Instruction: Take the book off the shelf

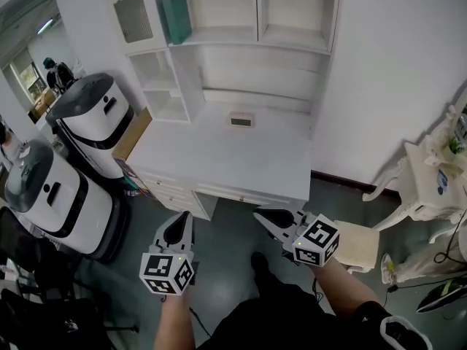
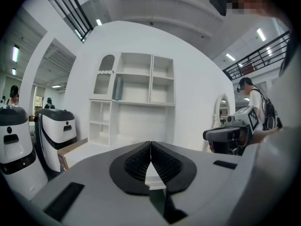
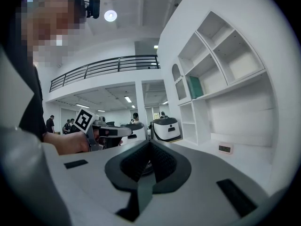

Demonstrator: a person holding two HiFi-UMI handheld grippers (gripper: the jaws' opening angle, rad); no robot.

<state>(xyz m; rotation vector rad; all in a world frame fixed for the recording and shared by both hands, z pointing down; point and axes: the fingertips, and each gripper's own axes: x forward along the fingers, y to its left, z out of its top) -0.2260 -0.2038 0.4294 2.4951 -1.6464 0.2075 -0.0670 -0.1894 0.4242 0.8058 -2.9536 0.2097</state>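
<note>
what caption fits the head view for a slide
Left gripper and right gripper, shut and empty, before a white desk; teal book upright on its shelf.

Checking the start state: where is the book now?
Head view, upper left: the teal book stands at the left end of the top shelf, beside the cabinet door.

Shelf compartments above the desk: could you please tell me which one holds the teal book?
The middle compartment, just right of the arched door; the teal book stands upright against its left wall.
</note>
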